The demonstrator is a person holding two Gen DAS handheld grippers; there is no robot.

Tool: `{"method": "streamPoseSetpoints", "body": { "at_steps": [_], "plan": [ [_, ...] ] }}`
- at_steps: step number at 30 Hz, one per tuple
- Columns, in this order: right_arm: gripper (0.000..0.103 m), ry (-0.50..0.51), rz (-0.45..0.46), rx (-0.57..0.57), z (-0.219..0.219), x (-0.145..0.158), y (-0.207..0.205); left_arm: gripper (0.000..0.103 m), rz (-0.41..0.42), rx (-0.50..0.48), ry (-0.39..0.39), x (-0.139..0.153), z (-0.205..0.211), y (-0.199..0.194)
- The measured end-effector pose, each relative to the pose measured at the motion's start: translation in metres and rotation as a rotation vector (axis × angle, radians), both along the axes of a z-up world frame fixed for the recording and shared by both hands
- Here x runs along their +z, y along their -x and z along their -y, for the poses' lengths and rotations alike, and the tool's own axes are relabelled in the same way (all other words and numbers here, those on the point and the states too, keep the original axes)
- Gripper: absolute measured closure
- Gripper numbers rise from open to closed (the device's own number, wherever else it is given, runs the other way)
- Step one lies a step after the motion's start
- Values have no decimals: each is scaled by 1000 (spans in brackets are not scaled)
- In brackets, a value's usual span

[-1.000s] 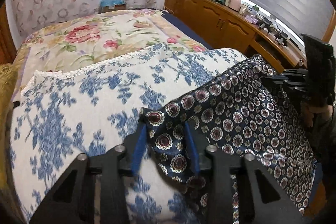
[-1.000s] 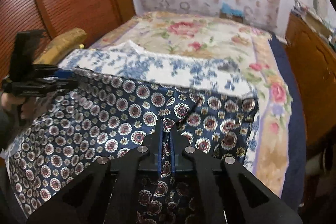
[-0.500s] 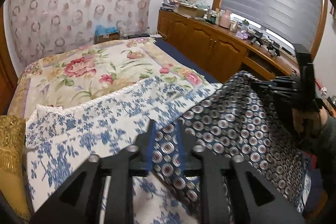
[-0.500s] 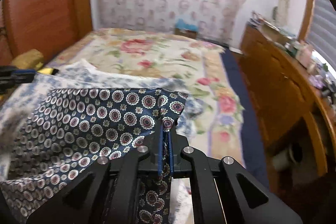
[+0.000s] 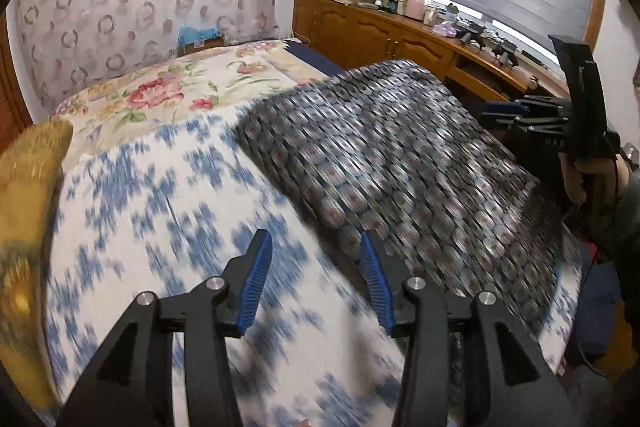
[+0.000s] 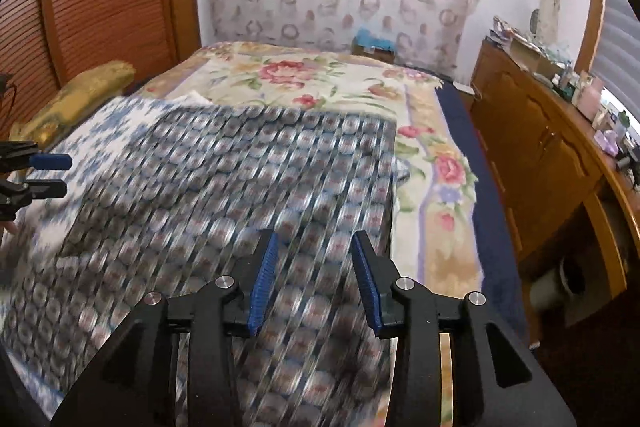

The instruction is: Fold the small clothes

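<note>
Both of your grippers are released right now: the left gripper has its blue pads spread over the blue-and-white floral cloth, and the right gripper is just as wide apart, with nothing between its pads. Neither one touches fabric.

The piece you are folding, the dark patterned garment, lies spread out on the bed, on top of that blue-and-white cloth and on the side of it nearer the wooden cabinets. Its far edge runs straight across, just short of the flowered bedspread; its cabinet-side edge drops over that cloth's rim. From the left wrist view its near-left edge sits just ahead of the right pad.

Judging by how flat it lies and how it follows the surface beneath, expect it to be thin, light and entirely limp. It looks smooth, possibly slippery, so a shallow pinch may slide off. It will not hold any shape of its own, and a single hold would let it sag and bunch.

Take it at two corners of one edge, one gripper each, pinching well in from the hem. Mind that you catch only the garment: the floral cloth directly under it could easily come up with it.
</note>
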State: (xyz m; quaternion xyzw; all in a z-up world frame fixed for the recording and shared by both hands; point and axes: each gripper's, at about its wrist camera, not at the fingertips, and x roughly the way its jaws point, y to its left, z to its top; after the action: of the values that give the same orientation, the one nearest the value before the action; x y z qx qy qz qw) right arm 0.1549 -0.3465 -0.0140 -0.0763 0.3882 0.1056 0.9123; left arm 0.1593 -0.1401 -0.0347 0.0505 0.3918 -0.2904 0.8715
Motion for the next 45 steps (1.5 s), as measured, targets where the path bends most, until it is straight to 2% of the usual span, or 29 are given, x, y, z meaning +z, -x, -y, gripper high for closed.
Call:
{"method": "streamPoseSetpoints", "body": {
  "at_steps": [4,9,17,19,20,22,25,32,34,36,38,41,45],
  "plan": [
    [65,5,-13,0,-2,-9,38,58,-5,-12,9,-5,6,33],
    [65,-9,-31,-53,8,-20,76,57,0,-10,4,-12,9,61],
    [65,-37,-74,-124,26,-44,103,57,-29,-15,7,-22,10,85],
    [79,-64,-64,-112,28,-44,106,56,-31,-13,8,-22,10,87],
    [97,-71,-61,-95,27,-43,108,56,-39,-16,17,-22,10,88],
    [101,-59,-34,-72,24,-39,112,56,-44,-18,28,-23,10,91],
    [101,-16,-2,-107,30,-32,119,56,-54,-25,35,-25,13,94],
    [101,2,-6,-146,37,-30,120,56,-85,-40,20,-33,24,98],
    [101,14,-5,-148,35,-31,118,56,-87,-36,18,-33,24,99],
    [91,6,-2,-145,34,-30,119,56,-88,-35,13,-33,26,100],
    [87,12,6,-149,32,-27,119,56,-92,-35,14,-33,26,101],
    [71,4,20,-144,29,-22,122,56,-91,-41,8,-33,28,105],
    [63,-15,18,-108,20,-17,127,56,-93,-55,7,-33,30,111]
  ]
}}
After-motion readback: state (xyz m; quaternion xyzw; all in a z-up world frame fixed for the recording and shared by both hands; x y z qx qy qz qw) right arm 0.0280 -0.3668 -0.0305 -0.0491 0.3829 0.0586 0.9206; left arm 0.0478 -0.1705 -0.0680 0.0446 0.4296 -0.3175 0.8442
